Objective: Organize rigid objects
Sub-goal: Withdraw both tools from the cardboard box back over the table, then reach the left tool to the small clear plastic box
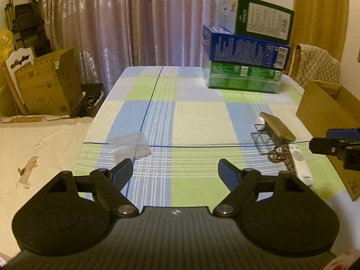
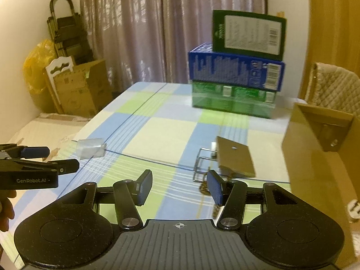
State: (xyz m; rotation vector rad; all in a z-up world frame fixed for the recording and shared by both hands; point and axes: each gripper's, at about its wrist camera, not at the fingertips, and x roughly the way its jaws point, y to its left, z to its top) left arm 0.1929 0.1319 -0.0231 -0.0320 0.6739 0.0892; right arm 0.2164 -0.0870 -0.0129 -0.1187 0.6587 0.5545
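My left gripper (image 1: pixel 175 168) is open and empty above the checked tablecloth (image 1: pixel 198 114). My right gripper (image 2: pixel 178 185) is open and empty too; it shows at the right edge of the left wrist view (image 1: pixel 333 146). A small wire rack (image 1: pixel 262 138) holds a tan flat block (image 1: pixel 277 124) and a white item (image 1: pixel 261 122), right of my left gripper. A white remote (image 1: pixel 302 165) and a brown chain (image 1: pixel 280 156) lie beside the rack. In the right wrist view the rack (image 2: pixel 202 166) and block (image 2: pixel 235 157) lie just beyond my right finger. A crumpled clear bag (image 1: pixel 130 146) lies on the left.
Three stacked boxes, green (image 1: pixel 244 78), blue (image 1: pixel 245 48) and dark green (image 1: pixel 261 15), stand at the far right of the table. An open cardboard box (image 1: pixel 326 105) sits at the right edge. A padded chair (image 1: pixel 315 65) is behind it. Cardboard boxes (image 1: pixel 47 85) stand on the floor at left.
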